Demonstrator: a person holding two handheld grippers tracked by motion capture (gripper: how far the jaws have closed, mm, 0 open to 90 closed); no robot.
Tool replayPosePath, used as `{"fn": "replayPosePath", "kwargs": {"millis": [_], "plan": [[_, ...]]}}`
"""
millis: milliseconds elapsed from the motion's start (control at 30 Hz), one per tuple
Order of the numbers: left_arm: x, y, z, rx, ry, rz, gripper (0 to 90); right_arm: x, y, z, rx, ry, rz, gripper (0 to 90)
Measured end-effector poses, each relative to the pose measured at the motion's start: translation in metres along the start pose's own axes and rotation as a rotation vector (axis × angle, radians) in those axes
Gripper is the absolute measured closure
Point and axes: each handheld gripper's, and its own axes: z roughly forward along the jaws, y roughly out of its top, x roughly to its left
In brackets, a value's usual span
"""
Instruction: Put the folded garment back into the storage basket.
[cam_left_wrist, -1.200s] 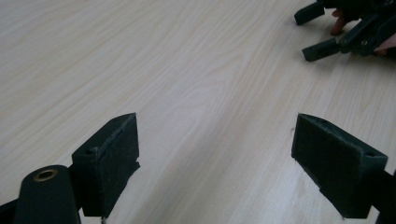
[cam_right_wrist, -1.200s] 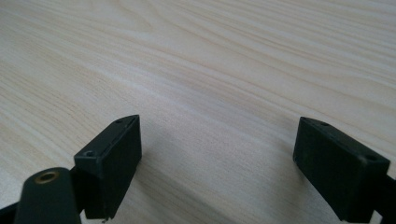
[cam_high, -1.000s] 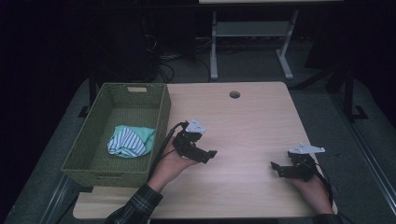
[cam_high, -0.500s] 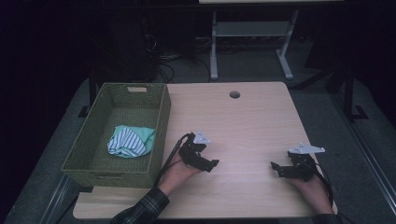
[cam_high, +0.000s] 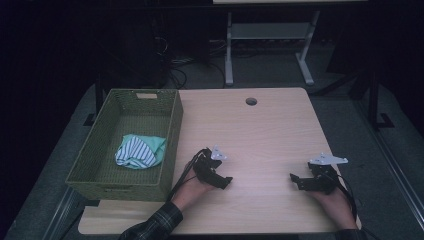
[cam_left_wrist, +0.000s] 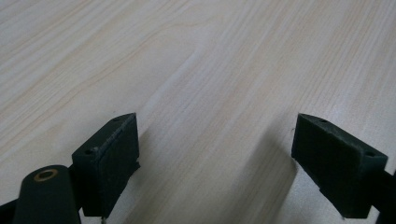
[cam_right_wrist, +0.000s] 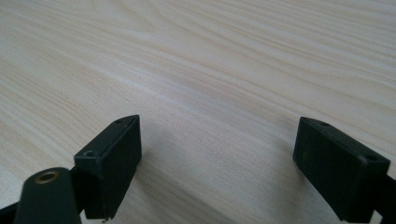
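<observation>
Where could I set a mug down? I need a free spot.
The light wooden table is bare between the green woven basket, the round cable hole and both grippers. The basket holds a striped cloth.

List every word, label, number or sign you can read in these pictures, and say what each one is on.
No readable text anywhere.
The pale tag on the far wall of the green basket: too small and blurred to read.
The striped cloth, the wooden table and both claws, left and right: no writing visible.
</observation>
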Motion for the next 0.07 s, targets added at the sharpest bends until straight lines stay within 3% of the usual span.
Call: {"fn": "replayPosePath", "kwargs": {"millis": [67], "plan": [[0.0001, -0.0002, 0.0001, -0.003, 0.000, -0.002, 14.2, 0.0000, 0.0000, 0.0000, 0.000, 0.000, 0.000, 14.8]]}}
